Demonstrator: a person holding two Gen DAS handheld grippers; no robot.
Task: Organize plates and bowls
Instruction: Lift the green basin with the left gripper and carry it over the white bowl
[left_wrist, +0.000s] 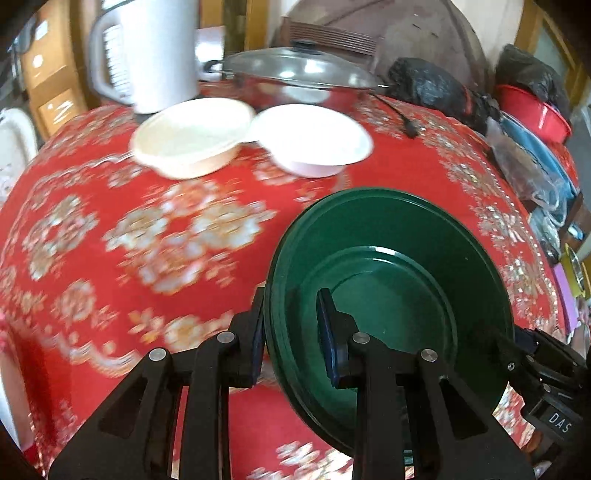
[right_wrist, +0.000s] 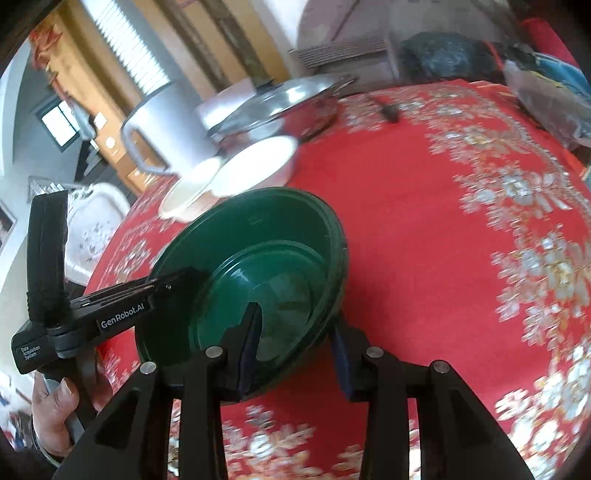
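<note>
A stack of dark green plates (left_wrist: 391, 280) is held tilted above the red flowered tablecloth (left_wrist: 147, 221). My left gripper (left_wrist: 293, 339) is shut on its left rim, one finger outside, one inside. My right gripper (right_wrist: 295, 354) is shut on the opposite rim of the green plates (right_wrist: 251, 258). It also shows at the right edge of the left wrist view (left_wrist: 532, 354). Two white bowls (left_wrist: 192, 136) (left_wrist: 314, 138) sit side by side at the far side of the table, also in the right wrist view (right_wrist: 255, 162).
A white jug (left_wrist: 147, 51) and a steel pan with a glass lid (left_wrist: 295, 74) stand behind the bowls. Black bags (left_wrist: 432, 85), a red basin (left_wrist: 532, 110) and plastic bags (left_wrist: 528, 162) crowd the far right. A black plug and cord (left_wrist: 406, 123) lies on the cloth.
</note>
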